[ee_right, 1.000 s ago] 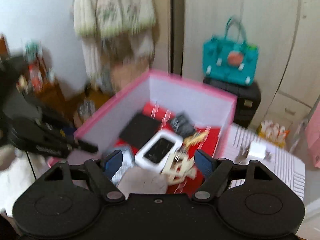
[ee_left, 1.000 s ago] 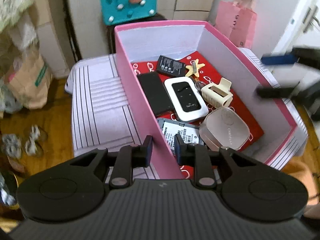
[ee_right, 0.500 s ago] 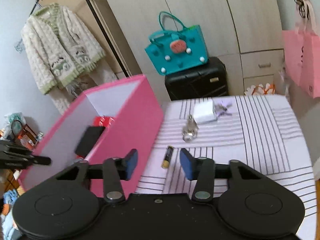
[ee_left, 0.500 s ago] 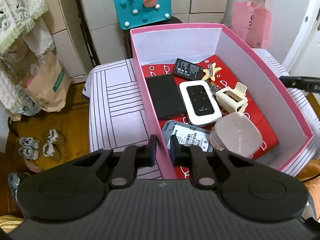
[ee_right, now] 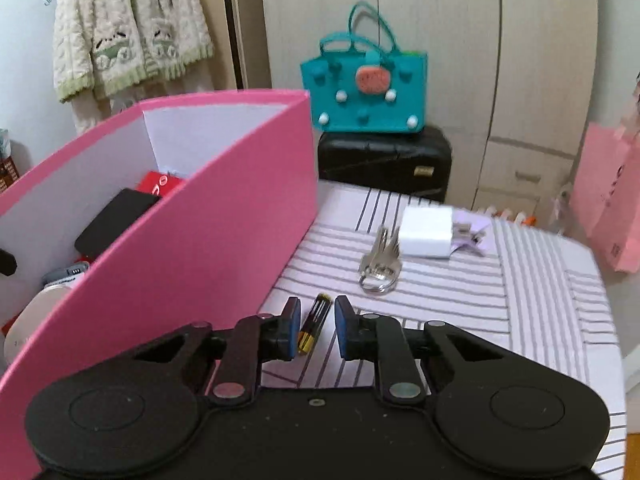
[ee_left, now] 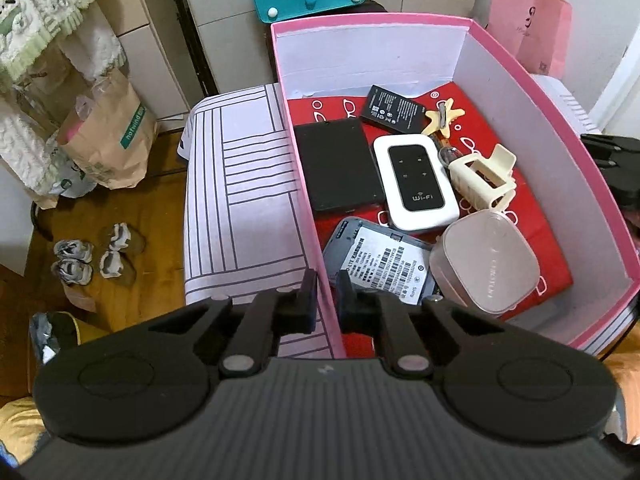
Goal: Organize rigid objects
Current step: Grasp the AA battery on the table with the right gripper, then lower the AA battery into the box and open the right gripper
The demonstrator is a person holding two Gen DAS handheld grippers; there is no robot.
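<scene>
Left gripper (ee_left: 323, 295) is pinching the pink box (ee_left: 304, 216) wall at bottom center, its base hiding the near corner. Right gripper (ee_right: 317, 326) is closing around the battery (ee_right: 314, 324), lower middle on the striped cloth (ee_right: 460, 300); contact is hard to make out. Keys (ee_right: 380, 264) look blurry.

Pale wood-grain wardrobe doors (ee_right: 420, 32) line the back wall; wooden floor (ee_left: 132, 240) at left — a black suitcase (ee_right: 384, 160) stands against the wardrobe, daylight at right.
</scene>
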